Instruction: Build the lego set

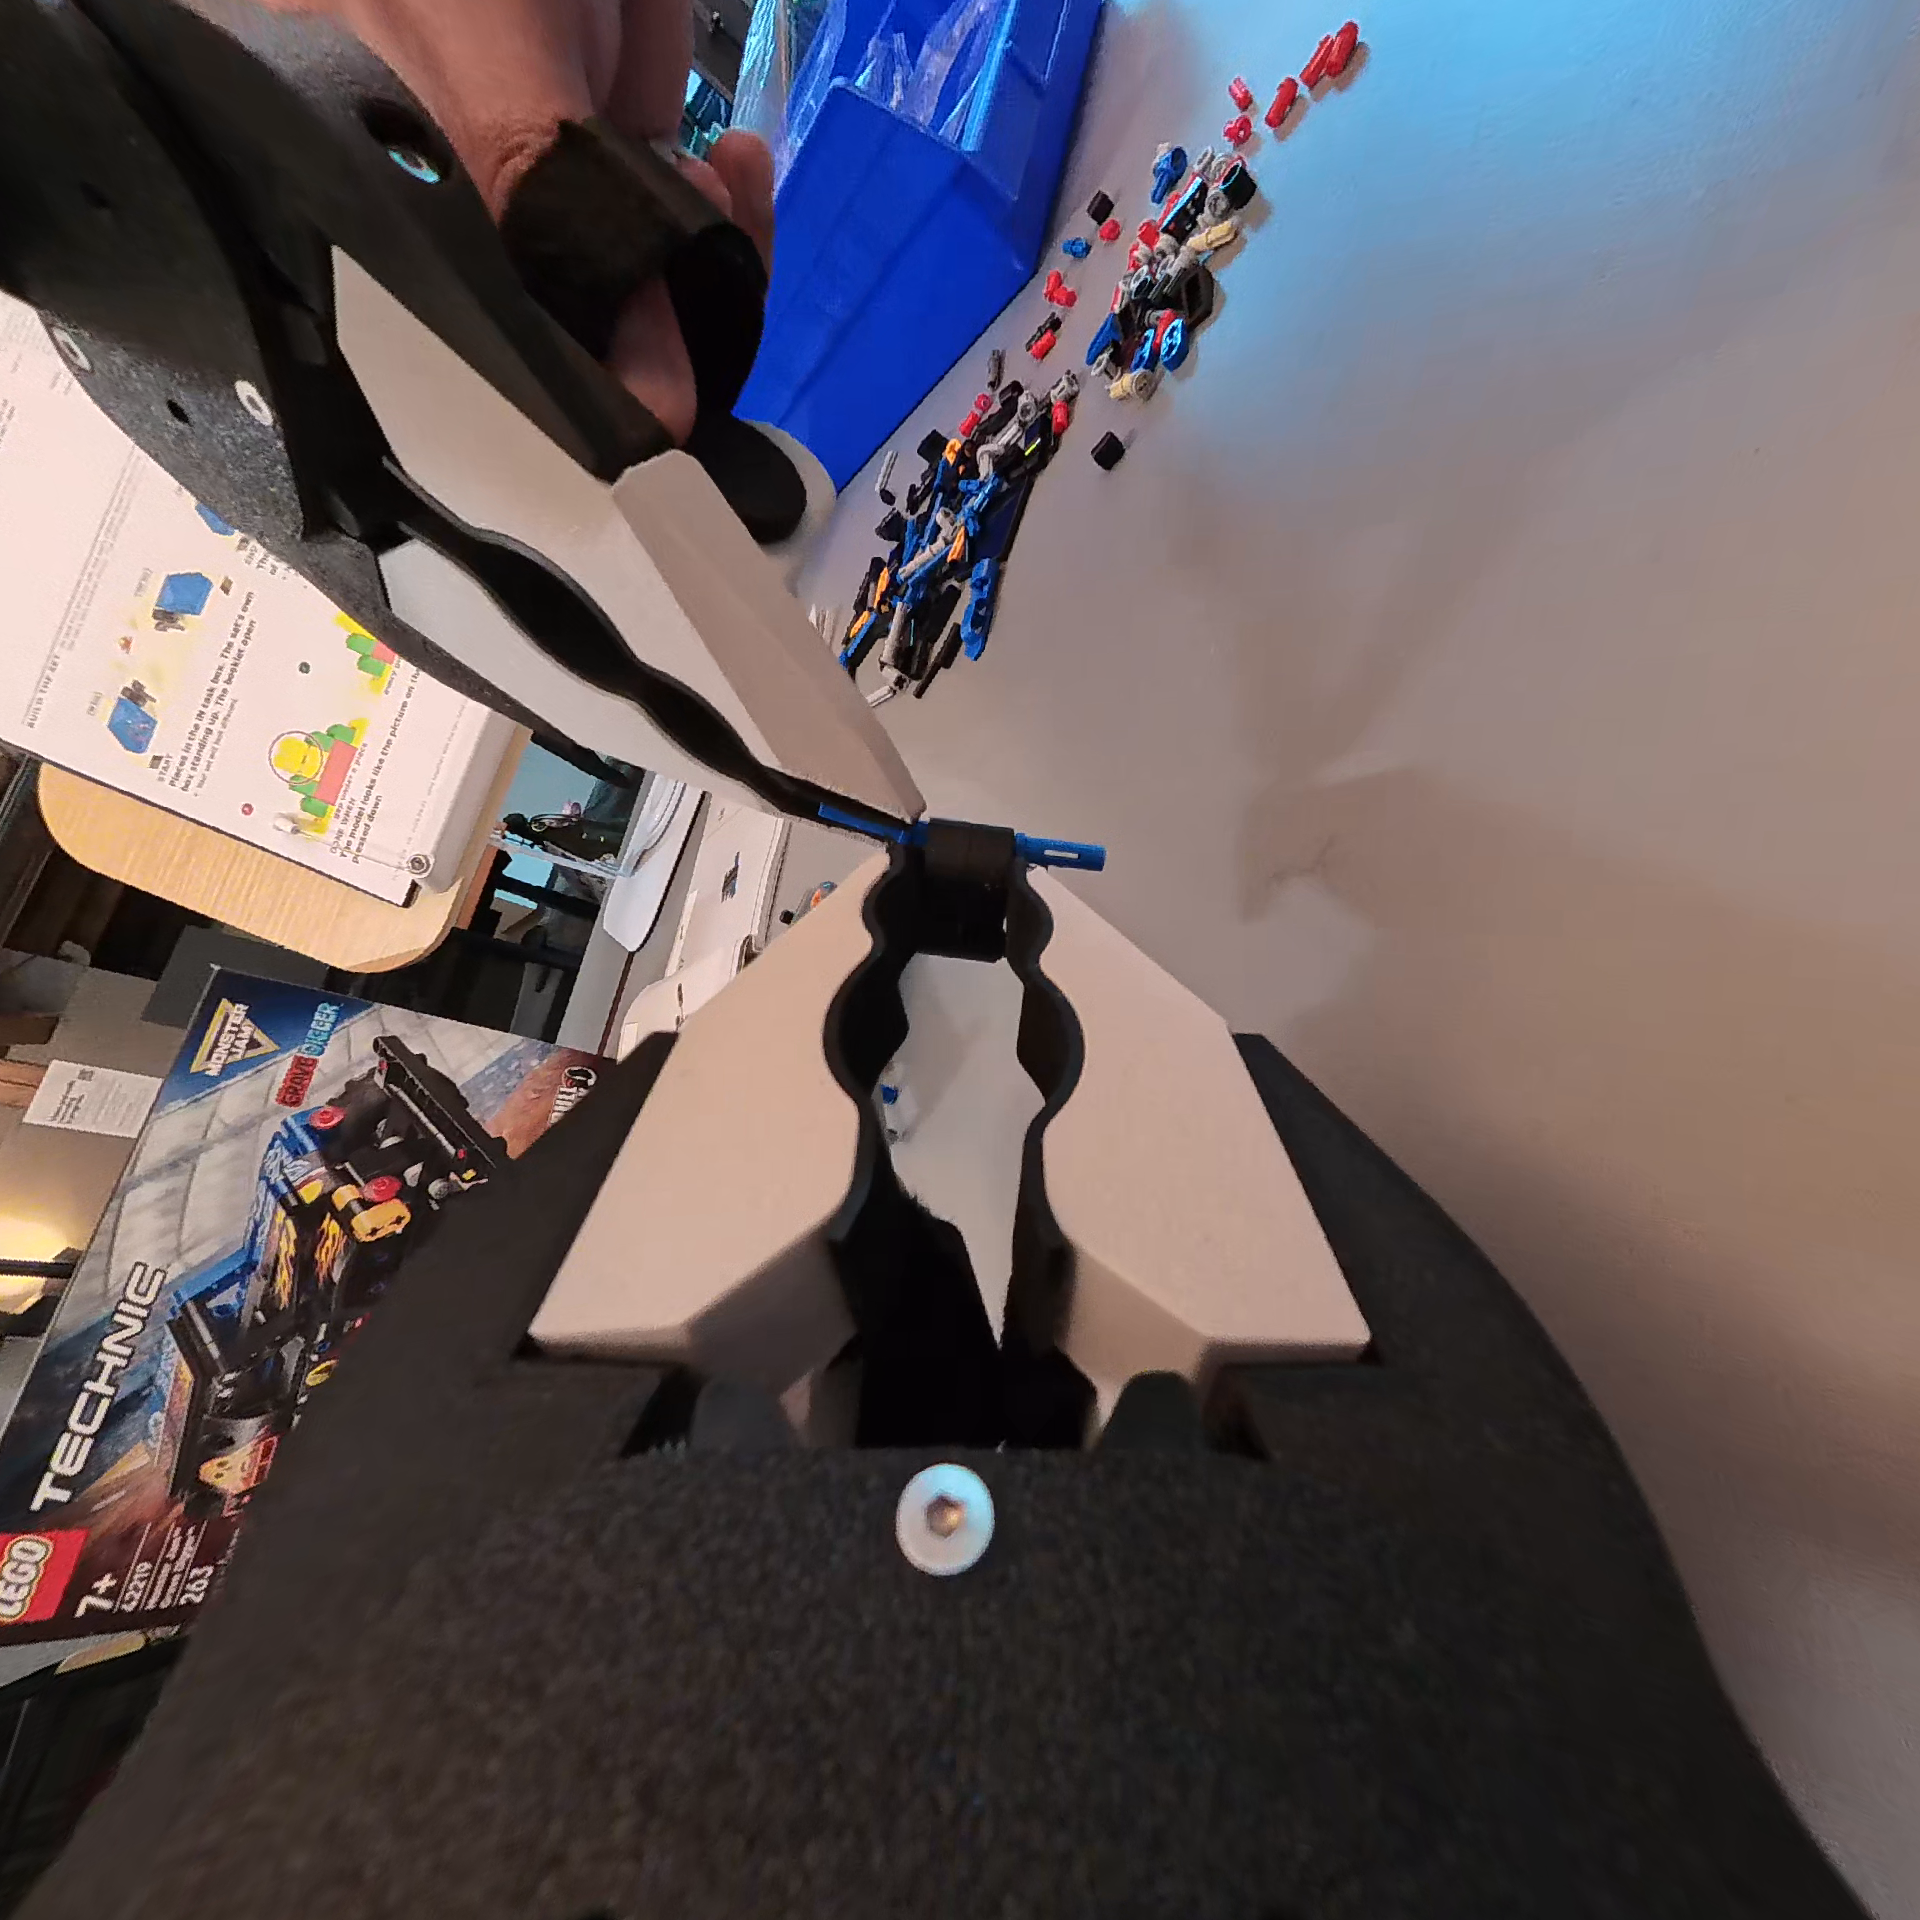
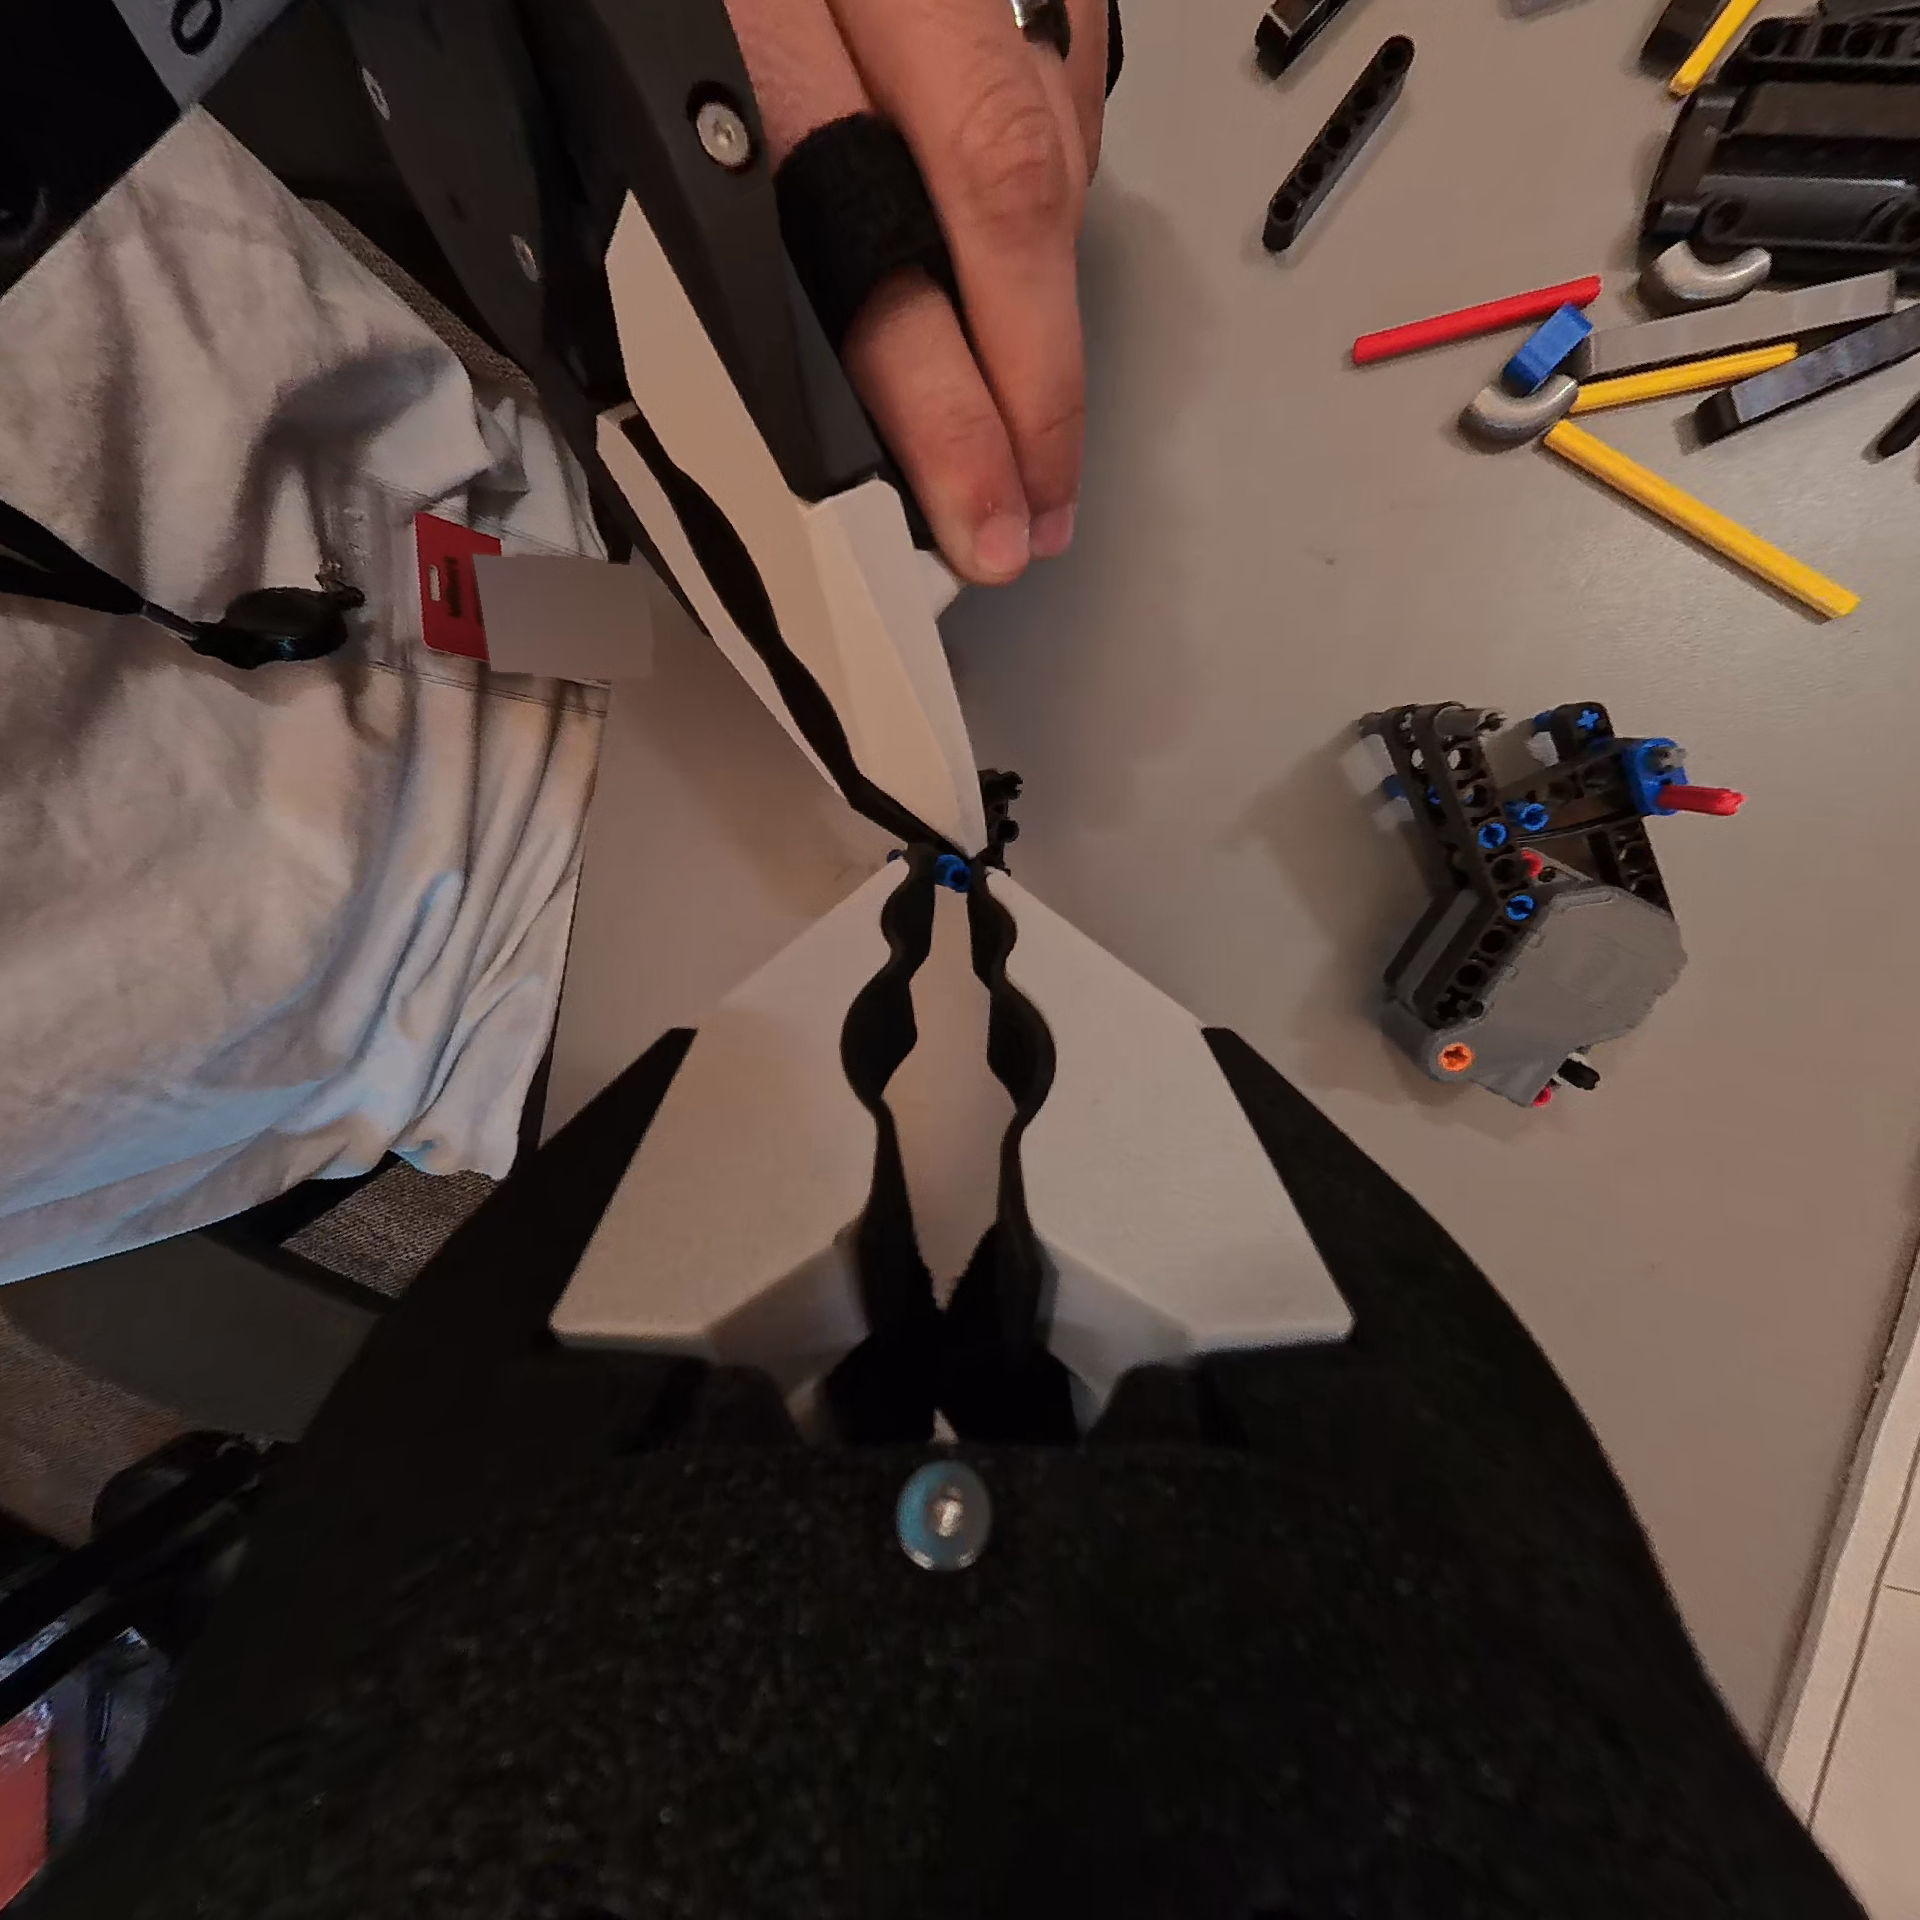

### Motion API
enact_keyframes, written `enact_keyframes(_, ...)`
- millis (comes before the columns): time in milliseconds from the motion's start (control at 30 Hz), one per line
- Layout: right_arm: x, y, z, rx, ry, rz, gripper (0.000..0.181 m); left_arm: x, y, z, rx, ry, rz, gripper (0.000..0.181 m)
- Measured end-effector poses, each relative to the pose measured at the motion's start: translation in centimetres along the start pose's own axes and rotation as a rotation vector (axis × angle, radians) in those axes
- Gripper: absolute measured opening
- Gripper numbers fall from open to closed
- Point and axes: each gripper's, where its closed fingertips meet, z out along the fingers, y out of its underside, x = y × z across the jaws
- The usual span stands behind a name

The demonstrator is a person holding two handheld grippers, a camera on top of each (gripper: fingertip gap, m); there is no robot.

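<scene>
Warm dim indoor light, soft shadows, fisheye edges, foreground blurred

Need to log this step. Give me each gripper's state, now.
Left gripper: shut on black piece.
Right gripper: shut on blue pin.

My left gripper [image 1: 951, 883] clamps black piece [image 1: 964, 888] | right gripper [image 1: 899, 821] pinches blue pin [image 1: 1060, 854] through it | loose parts [image 1: 940, 551] on tabletop [image 1: 1507, 623]

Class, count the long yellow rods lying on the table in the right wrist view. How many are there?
3. One yellow rod lies lowest, one sits under the red rod, one at the top edge. More may lie outside the frame.
</scene>
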Motion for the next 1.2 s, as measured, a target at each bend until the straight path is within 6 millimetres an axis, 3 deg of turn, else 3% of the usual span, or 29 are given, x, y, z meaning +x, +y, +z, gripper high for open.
enact_keyframes(733, 0.1, -0.1, -0.1, 0.06, -0.058, 0.066, 0.006, 0.3, 0.0, 0.1, 0.005, 0.013, 0.007, 0.014)
enact_keyframes(1200, -0.9, 0.4, 0.3, 0.06, -0.144, 0.131, 0.003, 0.6, -0.5, 0.0, -0.017, -0.023, 0.135, 0.013)
